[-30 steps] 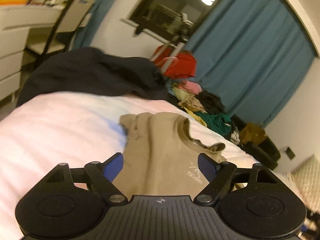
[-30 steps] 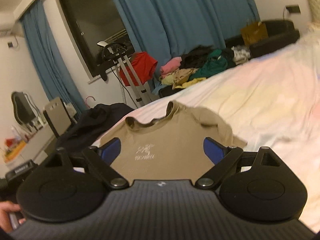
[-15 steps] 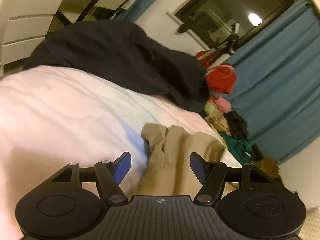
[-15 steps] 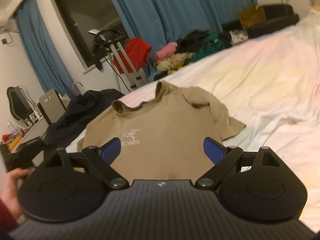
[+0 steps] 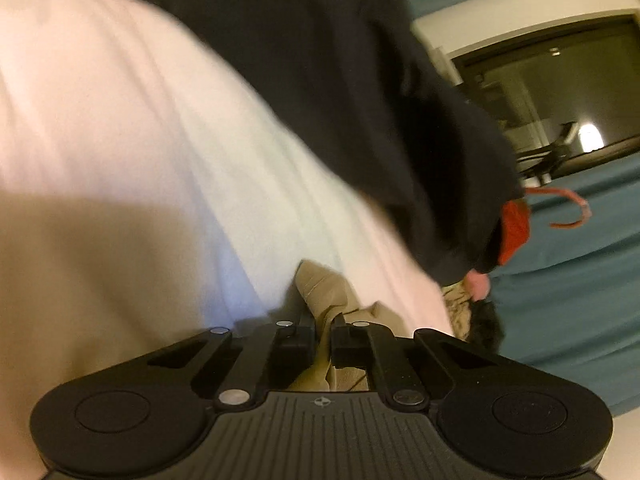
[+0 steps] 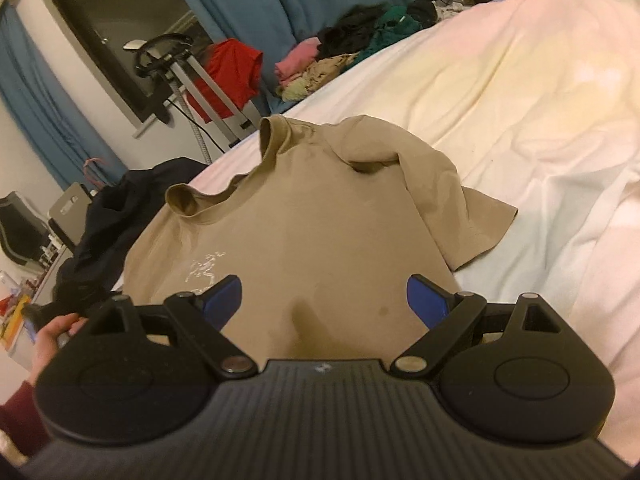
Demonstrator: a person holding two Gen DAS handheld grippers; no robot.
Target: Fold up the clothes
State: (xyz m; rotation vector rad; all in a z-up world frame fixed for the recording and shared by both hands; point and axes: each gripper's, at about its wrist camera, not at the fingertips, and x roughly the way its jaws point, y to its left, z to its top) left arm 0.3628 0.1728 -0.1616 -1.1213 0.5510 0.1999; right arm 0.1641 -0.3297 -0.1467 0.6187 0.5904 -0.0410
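A tan T-shirt (image 6: 312, 216) with a small white print lies face up on the white bed (image 6: 520, 92), collar toward the far edge and its right sleeve spread out. My right gripper (image 6: 324, 300) is open and hovers over the shirt's lower body. In the left wrist view my left gripper (image 5: 322, 334) is shut on a bunched fold of the tan shirt (image 5: 320, 288) at its left sleeve side, close above the sheet (image 5: 160, 140).
A dark garment (image 5: 340, 80) is heaped on the bed beyond the shirt's left side and also shows in the right wrist view (image 6: 120, 208). A pile of clothes (image 6: 340, 52), a red garment on a stand (image 6: 228, 68) and blue curtains lie past the bed.
My left gripper has dropped to the shirt's left sleeve and closed on the fabric. My right gripper has moved closer over the shirt and stays open.
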